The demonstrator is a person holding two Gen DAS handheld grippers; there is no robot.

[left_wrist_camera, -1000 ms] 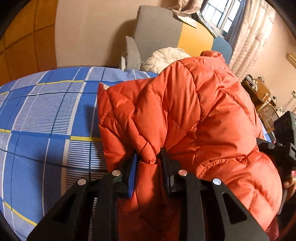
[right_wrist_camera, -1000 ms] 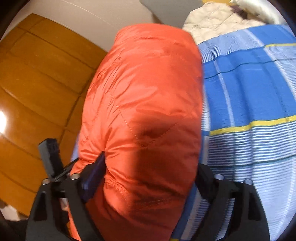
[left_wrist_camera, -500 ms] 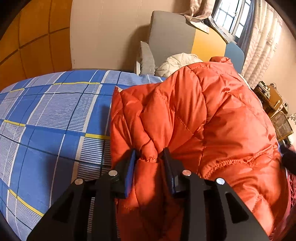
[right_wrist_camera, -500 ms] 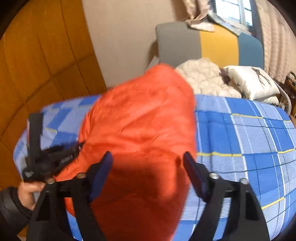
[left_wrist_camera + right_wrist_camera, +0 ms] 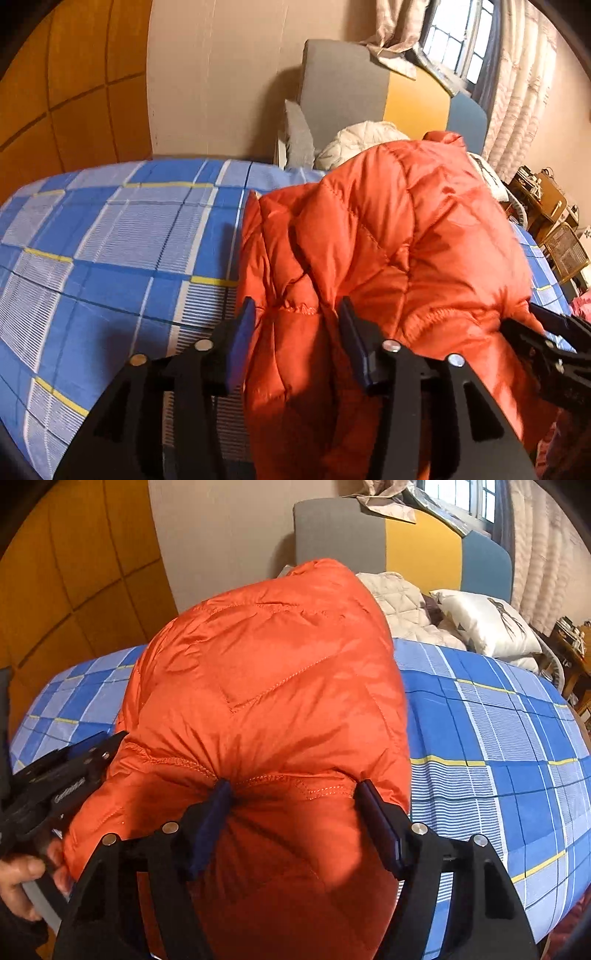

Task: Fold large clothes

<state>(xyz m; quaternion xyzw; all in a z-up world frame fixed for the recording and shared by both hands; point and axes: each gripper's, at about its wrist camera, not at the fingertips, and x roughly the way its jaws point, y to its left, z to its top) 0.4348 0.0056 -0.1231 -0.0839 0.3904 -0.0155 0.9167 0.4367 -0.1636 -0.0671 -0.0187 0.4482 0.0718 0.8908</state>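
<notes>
A puffy orange quilted jacket (image 5: 406, 240) lies in a bulky heap on the blue plaid bed (image 5: 110, 240). My left gripper (image 5: 295, 321) straddles a hem fold at the jacket's near edge. Its jaws are opening, and the fabric sits loosely between the pads. In the right wrist view my right gripper (image 5: 293, 797) is shut on a thick bunched fold of the jacket (image 5: 266, 672), the cloth puckering at both pads. Each gripper shows in the other's view: the right gripper (image 5: 546, 354) at the jacket's right side, the left gripper (image 5: 62, 775) at its left, held by a hand (image 5: 18, 878).
The plaid sheet (image 5: 498, 720) stretches out on both sides of the jacket. A white quilted garment (image 5: 399, 602) and a pillow (image 5: 484, 624) lie by the grey, yellow and blue headboard (image 5: 343, 85). Wooden wall panels (image 5: 55, 92) are on the left, wicker baskets (image 5: 565, 251) on the right.
My left jaws have spread from a tight pinch on the hem to a wide gap. The right gripper swung up to look across the bed and narrowed onto the jacket's fold.
</notes>
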